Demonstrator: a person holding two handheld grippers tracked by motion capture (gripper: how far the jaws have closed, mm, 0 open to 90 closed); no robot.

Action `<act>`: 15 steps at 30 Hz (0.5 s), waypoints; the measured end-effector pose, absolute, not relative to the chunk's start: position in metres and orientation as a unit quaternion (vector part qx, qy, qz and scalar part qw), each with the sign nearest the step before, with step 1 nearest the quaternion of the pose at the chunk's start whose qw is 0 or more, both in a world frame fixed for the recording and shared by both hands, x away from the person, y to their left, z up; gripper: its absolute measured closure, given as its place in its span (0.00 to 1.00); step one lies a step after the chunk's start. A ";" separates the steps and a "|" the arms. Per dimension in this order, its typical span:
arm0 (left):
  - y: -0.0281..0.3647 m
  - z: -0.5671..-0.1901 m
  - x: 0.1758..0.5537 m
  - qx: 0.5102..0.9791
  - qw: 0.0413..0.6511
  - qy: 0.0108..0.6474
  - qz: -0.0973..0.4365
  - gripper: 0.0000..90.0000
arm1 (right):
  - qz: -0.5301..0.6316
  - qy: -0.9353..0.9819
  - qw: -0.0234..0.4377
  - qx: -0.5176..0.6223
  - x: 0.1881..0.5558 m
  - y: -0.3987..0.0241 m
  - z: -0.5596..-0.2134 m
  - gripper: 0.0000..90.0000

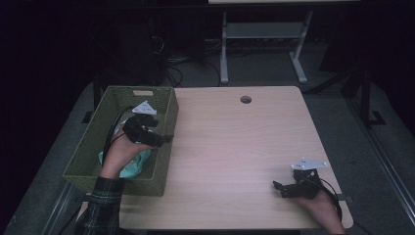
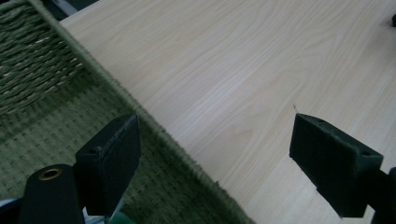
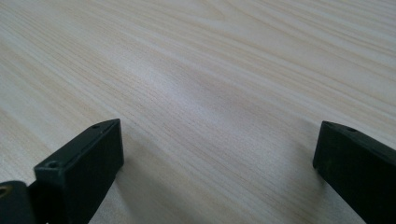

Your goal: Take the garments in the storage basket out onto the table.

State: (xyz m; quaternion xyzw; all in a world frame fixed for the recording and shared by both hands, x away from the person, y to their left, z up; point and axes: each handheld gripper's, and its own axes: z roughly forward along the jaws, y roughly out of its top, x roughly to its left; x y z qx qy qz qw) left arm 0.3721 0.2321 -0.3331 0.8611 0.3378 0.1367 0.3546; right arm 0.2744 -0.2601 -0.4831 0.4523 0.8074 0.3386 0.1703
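Hovering spread-jawed over the woven green basket (image 1: pixel 165 122), the left gripper (image 1: pixel 164 139) stands above a soft, light mint cloth (image 1: pixel 132 167), best pinched at a raised fold; right gripper (image 1: pixel 279 187) rests open on the table (image 1: pixel 235 142).

The mint-green cloth (image 1: pixel 133 165) in the basket (image 1: pixel 85 147) is mostly hidden under the left hand (image 1: pixel 121 152), and the frame's bottom edge cuts off both forearms.

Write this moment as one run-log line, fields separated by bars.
left gripper: open, over basket rim | right gripper: open, low over table | teal cloth: in basket
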 end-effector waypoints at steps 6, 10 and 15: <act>0.244 -0.333 0.373 0.859 0.350 0.346 0.145 0.21 | 0.339 0.807 0.170 0.452 0.274 -0.260 -0.483 0.01; 0.250 -0.332 0.373 0.856 0.346 0.355 0.148 0.22 | 0.339 0.807 0.170 0.452 0.274 -0.260 -0.483 0.01; 0.259 -0.331 0.373 0.853 0.341 0.363 0.156 0.24 | 0.339 0.807 0.170 0.452 0.274 -0.260 -0.483 0.01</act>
